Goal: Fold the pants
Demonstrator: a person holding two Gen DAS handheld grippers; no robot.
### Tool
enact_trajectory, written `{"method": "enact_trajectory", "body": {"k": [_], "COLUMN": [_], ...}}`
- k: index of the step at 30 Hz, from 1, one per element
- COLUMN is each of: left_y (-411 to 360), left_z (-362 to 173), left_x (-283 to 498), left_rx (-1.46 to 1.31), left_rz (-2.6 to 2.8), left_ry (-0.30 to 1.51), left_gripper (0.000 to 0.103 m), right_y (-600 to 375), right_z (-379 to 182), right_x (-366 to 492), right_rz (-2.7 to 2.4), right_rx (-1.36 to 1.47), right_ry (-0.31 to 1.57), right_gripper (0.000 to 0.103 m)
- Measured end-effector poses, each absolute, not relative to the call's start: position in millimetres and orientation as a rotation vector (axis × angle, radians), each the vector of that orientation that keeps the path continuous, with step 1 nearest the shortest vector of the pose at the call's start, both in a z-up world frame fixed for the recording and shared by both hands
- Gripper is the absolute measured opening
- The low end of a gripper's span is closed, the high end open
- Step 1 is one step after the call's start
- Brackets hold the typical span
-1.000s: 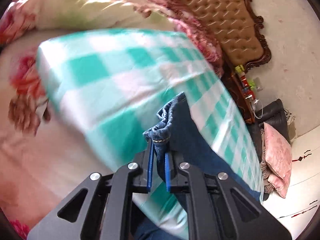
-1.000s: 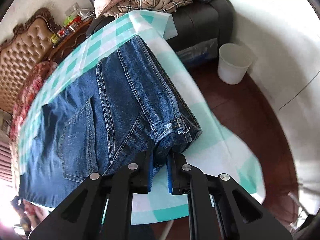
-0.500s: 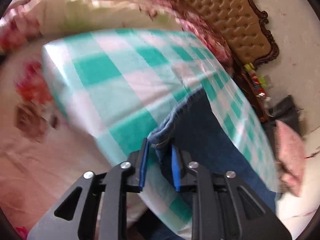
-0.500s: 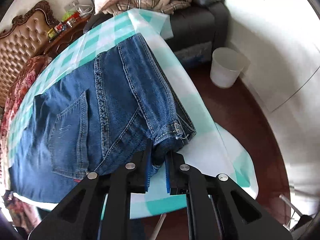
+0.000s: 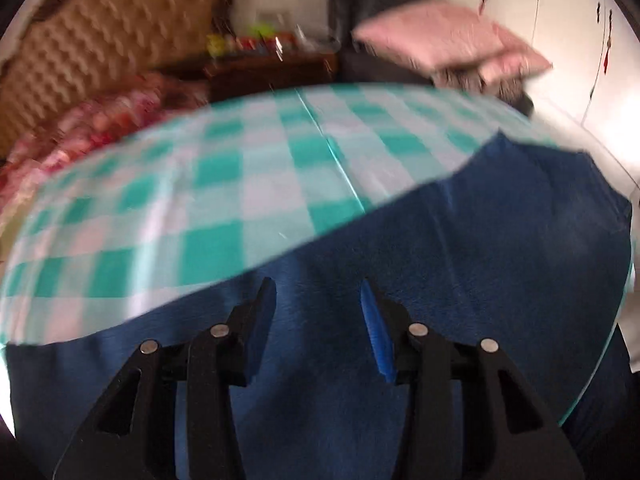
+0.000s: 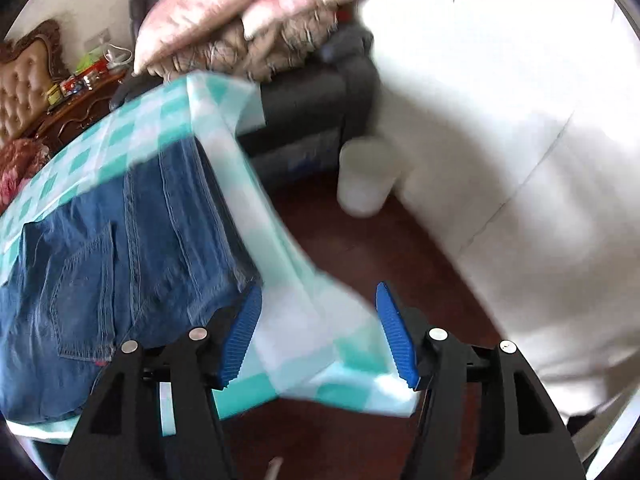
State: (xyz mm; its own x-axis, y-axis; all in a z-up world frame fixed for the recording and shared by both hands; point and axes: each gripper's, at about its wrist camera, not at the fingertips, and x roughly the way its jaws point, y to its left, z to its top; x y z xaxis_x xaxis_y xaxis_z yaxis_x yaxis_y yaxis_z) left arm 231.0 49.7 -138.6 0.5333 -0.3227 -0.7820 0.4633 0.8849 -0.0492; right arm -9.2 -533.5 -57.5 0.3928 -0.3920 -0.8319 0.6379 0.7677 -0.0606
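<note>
**Jeans flat on the checked cloth, both jaws parting**

The jeans (image 6: 104, 264) lie spread on the surface, on a teal-and-white checked cloth (image 5: 224, 184). In the right wrist view a back pocket faces up and the stitched seams run away from the camera toward the far end. Their right edge lies along the side of the surface where the cloth drops over toward the floor. In the left wrist view the jeans (image 5: 440, 280) fill the lower half as a blurred blue mass, with bare cloth beyond them.

The left gripper (image 5: 318, 316) hangs over the denim. Its jaws are opening and nothing sits between the pads. The right gripper (image 6: 318, 332) is at the near right corner of the jeans. Its jaws are opening too, spread wide, with only the hanging cloth seen behind the gap. Its left pad sits just beside the denim edge; contact cannot be told.

Beyond the surface stand a white bin (image 6: 366, 176) on the dark red floor, a dark sofa (image 6: 312, 112) piled with pink pillows (image 6: 240, 4), and a tufted headboard (image 5: 100, 52).
</note>
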Motion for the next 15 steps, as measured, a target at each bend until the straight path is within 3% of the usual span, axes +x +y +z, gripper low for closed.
{"method": "enact_trajectory", "body": {"k": [4,8,11,13,15], "left_y": [82,80,1,-52,-97], "left_z": [-148,-128,-104,-98,-98], "left_x": [262,268,254,244,238], "left_rx": [0.117,0.111,0.152,0.154,0.151], "left_rz": [-0.293,-0.093,-0.337,-0.519,-0.645], "left_ry": [0.941,0.914,0.845,0.829,0.828], "left_gripper": [0.044,0.042,0.031,0.016,0.010], "right_y": [-502,-467,-447,-446,-462], "right_z": [-35,-44,-69,-92,-108], "right_x": [36,109,160,183,186], "right_rz": [-0.436,-0.274,-0.174,-0.261,-0.337], "right_rx": [0.192,0.103,0.054,-0.013,0.021], "right_ry": [0.898,0.893,0.911,0.949,0.943], "right_gripper": [0.070,0.070,0.068,0.056,0.056]}}
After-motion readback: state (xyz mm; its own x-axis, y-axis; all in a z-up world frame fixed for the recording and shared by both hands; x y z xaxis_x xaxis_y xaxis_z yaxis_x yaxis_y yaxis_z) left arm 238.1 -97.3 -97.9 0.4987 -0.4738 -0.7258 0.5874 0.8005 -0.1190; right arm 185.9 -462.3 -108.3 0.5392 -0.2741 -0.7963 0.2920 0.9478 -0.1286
